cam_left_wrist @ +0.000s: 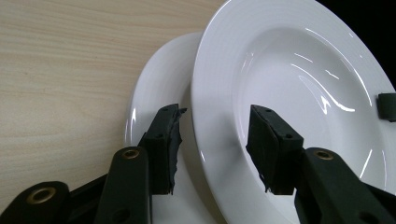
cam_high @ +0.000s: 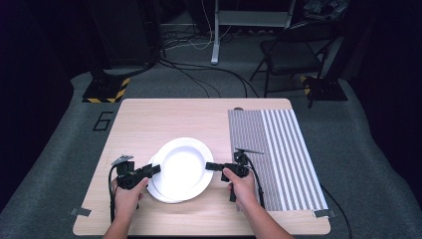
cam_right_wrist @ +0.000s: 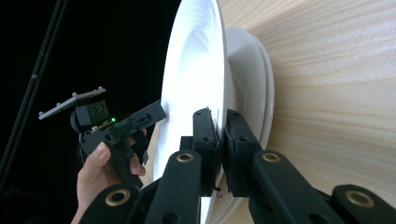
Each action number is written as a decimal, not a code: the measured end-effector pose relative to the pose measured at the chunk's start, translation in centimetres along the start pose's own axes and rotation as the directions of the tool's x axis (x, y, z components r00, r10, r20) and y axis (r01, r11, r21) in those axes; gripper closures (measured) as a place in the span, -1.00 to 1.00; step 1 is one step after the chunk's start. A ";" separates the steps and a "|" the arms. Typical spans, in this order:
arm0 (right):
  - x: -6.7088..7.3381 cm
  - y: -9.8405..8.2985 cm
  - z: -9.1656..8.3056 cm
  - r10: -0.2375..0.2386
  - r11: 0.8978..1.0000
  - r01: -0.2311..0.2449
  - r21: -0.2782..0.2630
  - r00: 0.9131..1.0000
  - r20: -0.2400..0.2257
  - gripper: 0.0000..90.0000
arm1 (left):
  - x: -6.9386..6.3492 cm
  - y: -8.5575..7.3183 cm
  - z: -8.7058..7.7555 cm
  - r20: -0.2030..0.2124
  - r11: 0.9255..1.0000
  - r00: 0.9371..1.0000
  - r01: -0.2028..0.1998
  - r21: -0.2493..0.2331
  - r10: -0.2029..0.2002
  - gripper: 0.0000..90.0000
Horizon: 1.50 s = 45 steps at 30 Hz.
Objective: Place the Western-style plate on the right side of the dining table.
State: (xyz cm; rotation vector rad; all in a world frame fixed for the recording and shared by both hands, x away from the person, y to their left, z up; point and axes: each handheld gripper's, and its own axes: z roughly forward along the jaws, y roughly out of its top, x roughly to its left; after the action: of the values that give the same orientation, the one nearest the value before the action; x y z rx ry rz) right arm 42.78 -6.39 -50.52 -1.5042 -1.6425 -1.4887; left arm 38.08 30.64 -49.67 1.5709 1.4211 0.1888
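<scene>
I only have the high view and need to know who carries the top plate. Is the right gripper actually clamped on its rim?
Observer: Yes. The right gripper has its jaws shut on the rim of the top plate.
Operator: And the left gripper?
Observer: The left gripper straddles that plate's rim with the pads standing off it.
Operator: What's underneath?
Observer: A second plate lies flat on the table; the top plate is tilted above it.
</scene>
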 end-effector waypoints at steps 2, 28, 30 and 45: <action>-0.1 0.0 0.0 0.004 1.000 -0.004 0.000 1.000 -0.006 0.89 | -0.2 -0.2 0.0 0.007 1.000 1.000 0.013 0.006 -0.013 0.20; 0.7 -0.8 0.0 -0.097 0.994 0.100 -0.033 0.991 0.096 0.76 | -1.6 -2.5 -0.7 0.003 0.999 0.999 0.040 -0.024 -0.040 0.29; 0.9 -0.8 0.0 -0.122 0.991 0.127 -0.033 0.985 0.121 0.73 | -1.7 -2.6 -0.5 0.014 0.998 0.999 0.052 -0.022 -0.052 0.30; 3.6 -1.4 0.3 -0.348 0.937 0.340 0.079 0.887 0.304 0.40 | -1.9 -2.7 -0.1 0.010 0.999 0.999 0.042 -0.019 -0.042 0.28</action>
State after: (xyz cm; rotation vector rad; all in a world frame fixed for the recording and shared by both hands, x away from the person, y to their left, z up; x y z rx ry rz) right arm 40.53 -4.45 -48.05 -1.5586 -2.2055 -1.4474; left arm 35.62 28.75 -50.68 1.5234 1.4396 0.1697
